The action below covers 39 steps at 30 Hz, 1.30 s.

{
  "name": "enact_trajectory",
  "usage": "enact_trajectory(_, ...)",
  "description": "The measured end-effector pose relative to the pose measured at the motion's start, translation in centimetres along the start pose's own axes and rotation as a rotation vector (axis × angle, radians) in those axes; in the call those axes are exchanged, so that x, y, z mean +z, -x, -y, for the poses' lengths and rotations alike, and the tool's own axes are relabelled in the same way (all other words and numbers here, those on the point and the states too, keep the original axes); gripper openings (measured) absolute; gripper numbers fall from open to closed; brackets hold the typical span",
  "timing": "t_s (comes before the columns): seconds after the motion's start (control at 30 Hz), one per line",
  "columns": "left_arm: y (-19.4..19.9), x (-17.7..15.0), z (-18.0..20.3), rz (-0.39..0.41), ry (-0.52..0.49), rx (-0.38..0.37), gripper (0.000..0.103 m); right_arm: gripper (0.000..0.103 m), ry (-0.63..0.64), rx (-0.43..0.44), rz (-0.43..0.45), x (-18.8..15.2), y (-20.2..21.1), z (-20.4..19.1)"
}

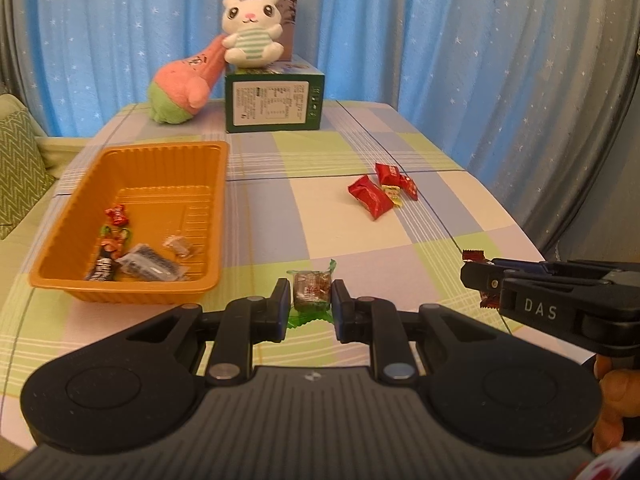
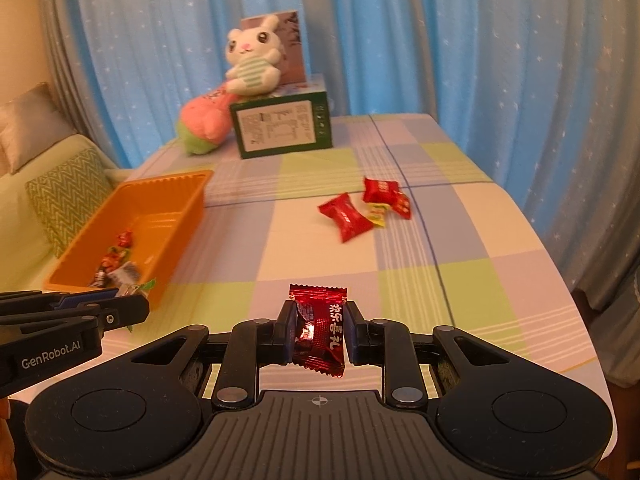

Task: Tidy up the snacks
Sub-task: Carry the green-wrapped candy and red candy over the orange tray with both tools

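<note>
My left gripper [image 1: 311,300] is shut on a green-wrapped brown candy [image 1: 312,289], just right of the orange tray [image 1: 132,292]. The tray holds several wrapped snacks [image 1: 136,258]. My right gripper [image 2: 318,328] is shut on a dark red candy packet [image 2: 320,330] above the table's near part; it also shows in the left wrist view [image 1: 484,280], to the right of the left gripper. A cluster of red candies [image 1: 384,190] lies on the table's right half, also in the right wrist view [image 2: 364,210]. The tray shows at the left there [image 2: 160,224].
At the table's far end stand a green box [image 1: 274,100], a white bunny plush [image 1: 250,32] on it and a pink-green plush [image 1: 184,88] leaning beside it. A sofa with a green cushion [image 1: 16,172] is to the left. Blue curtains hang behind.
</note>
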<state>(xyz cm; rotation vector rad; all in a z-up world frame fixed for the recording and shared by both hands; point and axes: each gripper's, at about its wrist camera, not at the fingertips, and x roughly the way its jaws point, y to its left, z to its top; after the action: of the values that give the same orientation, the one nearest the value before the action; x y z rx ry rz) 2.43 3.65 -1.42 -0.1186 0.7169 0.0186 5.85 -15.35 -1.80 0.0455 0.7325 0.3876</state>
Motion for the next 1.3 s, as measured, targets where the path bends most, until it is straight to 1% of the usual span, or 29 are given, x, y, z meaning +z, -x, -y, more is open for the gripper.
enact_trajectory(0.2, 2.0, -0.3, -1.4, 0.018, 0.019, 0.025, 0.019, 0.025, 0.032, 0.033, 0.009, -0.1, 0.7, -2.4)
enact_trajectory(0.53, 4.2, -0.7, -3.9, 0.039, 0.056, 0.063, 0.019, 0.025, 0.079, 0.082, 0.015, -0.1, 1.1, -5.6)
enact_trajectory(0.87, 5.1, -0.9, -5.6, 0.05, 0.084, 0.081, 0.019, 0.025, 0.119, 0.122, 0.015, 0.1, 0.8, -8.1)
enact_trajectory(1.3, 5.7, 0.0, -9.8, 0.06, 0.119, 0.131, 0.019, 0.025, 0.166, 0.181, 0.01, 1.1, -1.0, -11.8)
